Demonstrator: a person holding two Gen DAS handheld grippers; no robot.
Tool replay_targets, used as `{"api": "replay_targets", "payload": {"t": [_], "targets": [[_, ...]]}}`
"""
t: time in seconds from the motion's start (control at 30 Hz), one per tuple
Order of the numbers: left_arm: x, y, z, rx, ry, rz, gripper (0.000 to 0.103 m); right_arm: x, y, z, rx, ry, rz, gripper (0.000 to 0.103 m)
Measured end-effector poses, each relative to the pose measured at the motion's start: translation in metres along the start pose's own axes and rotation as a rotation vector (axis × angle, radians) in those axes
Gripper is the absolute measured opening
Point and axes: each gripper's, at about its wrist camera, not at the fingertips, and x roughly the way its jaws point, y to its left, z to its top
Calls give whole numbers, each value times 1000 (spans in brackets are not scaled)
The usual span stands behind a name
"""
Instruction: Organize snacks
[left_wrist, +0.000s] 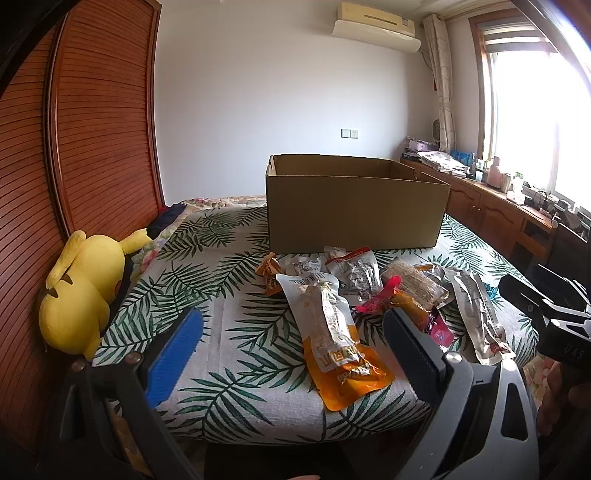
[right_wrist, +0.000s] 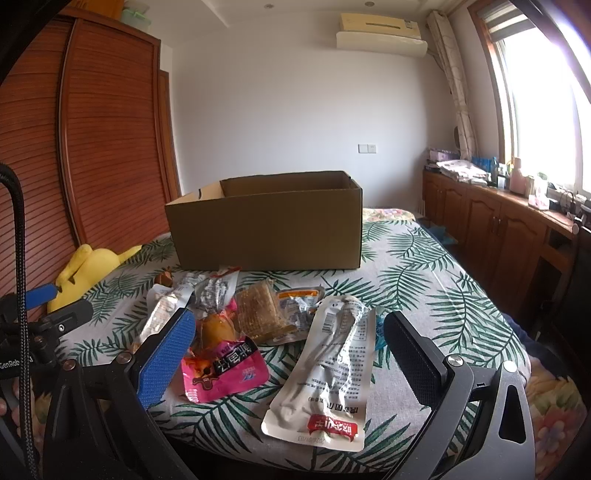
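Observation:
Several snack packets lie on a leaf-print bedspread (left_wrist: 229, 332) in front of an open cardboard box (left_wrist: 354, 206). In the left wrist view an orange-and-white pouch (left_wrist: 332, 336) lies between the fingers of my left gripper (left_wrist: 291, 325), which stands open above the bed. In the right wrist view a long white pouch with a red label (right_wrist: 328, 369) and a pink packet (right_wrist: 221, 365) lie under my right gripper (right_wrist: 291, 332), also open and holding nothing. A honeycomb-textured bar (right_wrist: 258, 310) and silver packets (right_wrist: 214, 291) lie closer to the box (right_wrist: 269, 225).
A yellow plush toy (left_wrist: 81, 291) lies at the bed's left edge against a wooden slatted wardrobe (left_wrist: 92, 129). Low wooden cabinets (right_wrist: 498, 229) with cluttered tops run under the window on the right. The right gripper's body (left_wrist: 546, 306) shows at the left view's right edge.

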Motion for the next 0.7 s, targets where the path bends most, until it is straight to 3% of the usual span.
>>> {"api": "replay_targets", "payload": {"t": [0.7], "targets": [[-2,1,3,4,2,2,99,-2,-2,0,1,-4,-3,103]]}}
